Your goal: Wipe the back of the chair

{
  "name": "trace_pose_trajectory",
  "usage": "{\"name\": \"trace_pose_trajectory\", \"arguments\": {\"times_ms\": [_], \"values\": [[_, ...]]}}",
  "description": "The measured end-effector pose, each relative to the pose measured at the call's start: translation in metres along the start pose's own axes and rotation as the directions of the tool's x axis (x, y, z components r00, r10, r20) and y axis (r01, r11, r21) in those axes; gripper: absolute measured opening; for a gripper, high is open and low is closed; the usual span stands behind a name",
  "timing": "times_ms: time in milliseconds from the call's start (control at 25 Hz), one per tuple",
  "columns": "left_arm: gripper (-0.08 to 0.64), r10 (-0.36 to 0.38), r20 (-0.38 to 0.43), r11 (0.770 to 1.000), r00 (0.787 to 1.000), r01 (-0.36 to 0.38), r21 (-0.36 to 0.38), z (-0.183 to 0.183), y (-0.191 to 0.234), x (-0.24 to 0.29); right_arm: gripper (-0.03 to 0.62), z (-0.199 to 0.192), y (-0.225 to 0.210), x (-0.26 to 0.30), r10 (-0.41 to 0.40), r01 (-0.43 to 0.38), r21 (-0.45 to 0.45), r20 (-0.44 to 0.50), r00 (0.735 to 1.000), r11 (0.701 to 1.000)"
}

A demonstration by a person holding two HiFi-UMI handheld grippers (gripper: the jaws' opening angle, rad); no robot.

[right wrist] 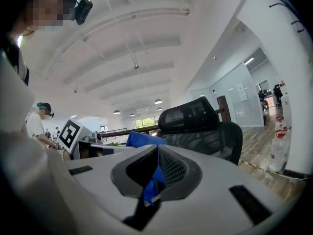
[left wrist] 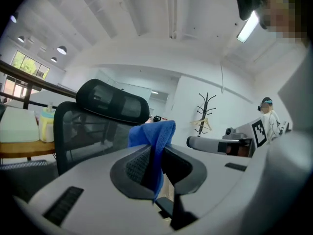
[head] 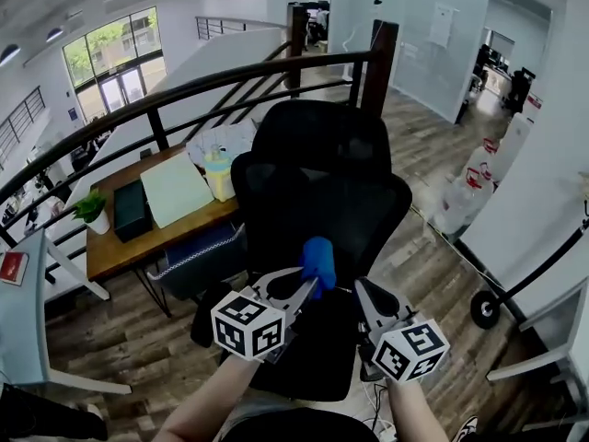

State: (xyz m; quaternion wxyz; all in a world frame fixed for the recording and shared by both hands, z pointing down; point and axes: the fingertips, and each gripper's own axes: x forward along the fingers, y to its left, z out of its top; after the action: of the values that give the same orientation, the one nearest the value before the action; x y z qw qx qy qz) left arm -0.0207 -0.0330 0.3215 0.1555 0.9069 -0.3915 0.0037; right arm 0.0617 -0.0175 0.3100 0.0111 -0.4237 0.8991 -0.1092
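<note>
Currently left gripper (head: pixel 306 289) and right gripper (head: pixel 362 291) each pinch cloth (head: pixel 318 258) near chair back (head: pixel 322 196); I'd press cloth flat, sweep overlapping strokes downward.

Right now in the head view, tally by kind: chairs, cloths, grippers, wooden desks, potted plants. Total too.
Chairs: 1, the black office chair
Cloths: 1, the blue cloth, pinched in both grippers
Grippers: 2, left gripper and right gripper
Wooden desks: 1, the wooden desk
Potted plants: 1, the potted plant
Total: 6

Cloth (head: pixel 319 258) between left gripper (head: pixel 304 289) and right gripper (head: pixel 363 293), before the chair (head: pixel 317 187), desk (head: pixel 118 252) at its left, railing (head: pixel 184 91) behind.
</note>
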Motion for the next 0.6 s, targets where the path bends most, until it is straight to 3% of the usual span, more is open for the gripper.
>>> {"name": "trace_pose_trajectory", "arguments": {"times_ms": [400, 600], "values": [[0.058, -0.118, 0.051, 0.988, 0.992, 0.112, 0.105, 0.085, 0.041, 0.070, 0.029, 0.062, -0.048, 0.056, -0.068, 0.072, -0.050, 0.080, 0.994, 0.996], [0.058, -0.183, 0.073, 0.970, 0.980, 0.168, 0.177, 0.123, 0.046, 0.098, 0.029, 0.076, -0.067, 0.072, -0.106, 0.113, -0.060, 0.108, 0.989, 0.992]]}}
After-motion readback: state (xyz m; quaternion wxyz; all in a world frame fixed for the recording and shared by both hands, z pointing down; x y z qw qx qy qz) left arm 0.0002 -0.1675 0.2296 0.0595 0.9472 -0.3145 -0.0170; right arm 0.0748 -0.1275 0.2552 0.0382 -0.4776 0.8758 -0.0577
